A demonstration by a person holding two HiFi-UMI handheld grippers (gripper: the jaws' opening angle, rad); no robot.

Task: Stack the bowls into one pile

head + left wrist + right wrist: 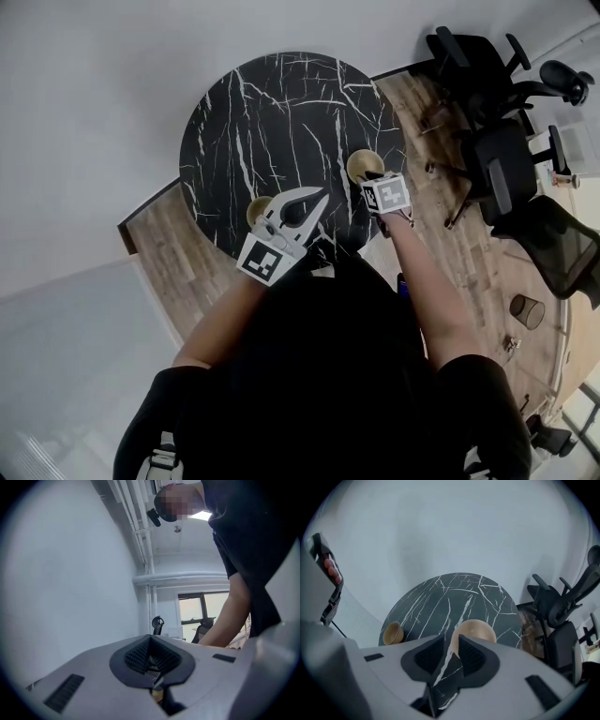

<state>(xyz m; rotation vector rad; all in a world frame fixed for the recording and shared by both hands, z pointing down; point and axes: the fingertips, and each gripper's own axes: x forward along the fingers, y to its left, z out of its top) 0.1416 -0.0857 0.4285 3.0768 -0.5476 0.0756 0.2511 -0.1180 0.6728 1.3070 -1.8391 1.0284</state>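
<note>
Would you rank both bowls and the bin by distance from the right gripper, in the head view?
1. Right bowl, beside the right gripper.
2. Left bowl, on the table's left side.
3. Bin, on the floor, far right.

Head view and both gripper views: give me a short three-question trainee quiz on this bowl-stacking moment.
1. True or false: the two bowls on the table are already stacked.
2. Which gripper's view shows both bowls?
3. The right gripper is: A) shut on a bowl; B) open, gripping nothing; C) out of view.
Key: 1 false, they sit apart; 2 the right gripper's view; 3 B.
</note>
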